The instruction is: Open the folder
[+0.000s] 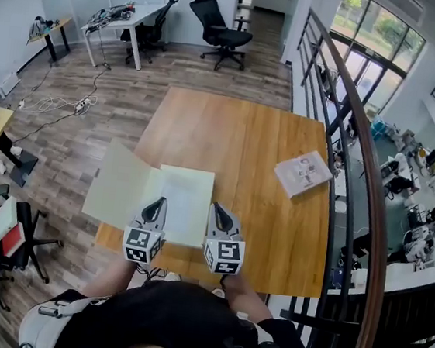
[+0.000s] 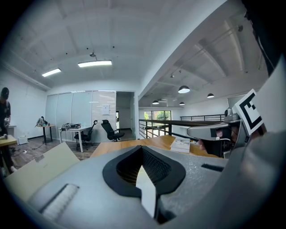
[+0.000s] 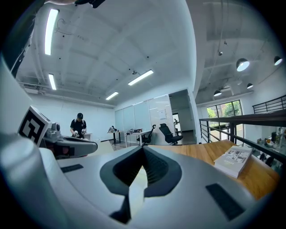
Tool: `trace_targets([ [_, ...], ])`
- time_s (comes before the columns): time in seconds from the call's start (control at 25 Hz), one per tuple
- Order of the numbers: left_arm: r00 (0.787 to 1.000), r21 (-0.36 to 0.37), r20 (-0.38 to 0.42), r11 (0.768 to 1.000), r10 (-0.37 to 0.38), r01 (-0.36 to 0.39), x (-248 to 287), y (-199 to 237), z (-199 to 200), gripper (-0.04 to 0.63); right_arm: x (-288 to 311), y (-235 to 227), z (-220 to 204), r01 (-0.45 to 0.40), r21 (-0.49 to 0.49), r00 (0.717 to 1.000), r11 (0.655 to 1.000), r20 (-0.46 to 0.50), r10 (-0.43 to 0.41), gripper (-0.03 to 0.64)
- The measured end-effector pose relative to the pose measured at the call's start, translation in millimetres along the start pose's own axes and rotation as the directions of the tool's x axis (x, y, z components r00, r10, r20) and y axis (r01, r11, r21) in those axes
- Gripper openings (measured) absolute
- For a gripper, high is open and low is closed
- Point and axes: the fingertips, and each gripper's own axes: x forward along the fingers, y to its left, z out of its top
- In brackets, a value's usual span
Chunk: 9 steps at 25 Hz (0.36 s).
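— How far along is the folder job?

— Done, I'd say, or as good as. The folder (image 1: 134, 187) lies spread flat on the near left part of the wooden table (image 1: 238, 133). Its cover is turned out to the left and hangs past the table's left edge (the inside page faces up beside it). If anything is left, it's probably only drawing the tools back.

— Where are the tools, then?

— Both are over the folder's near edge. The left gripper (image 1: 153, 207) is about where the cover meets the page. The right gripper (image 1: 219, 211) is just by the page's right side.

— Are they holding anything?

— I don't think so. In each gripper view the jaws meet at their tips, closed right up. The pale strip behind the tips looks like the folder's paper lying below, not something pinched. I can't tell whether the tips touch the sheet.

— Anything else on the table?

— A booklet (image 1: 303, 173), well off to the right and apart from the folder.
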Motion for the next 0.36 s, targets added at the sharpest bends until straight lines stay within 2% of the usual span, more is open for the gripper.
trace_targets([
  [0.36, 1.000, 0.024, 0.027, 1.000, -0.005, 0.004, 11, 0, 15, 0.005, 8, -8, 7, 0.000, 0.001, 1.000, 1.000, 0.015, 0.000, 0.006],
])
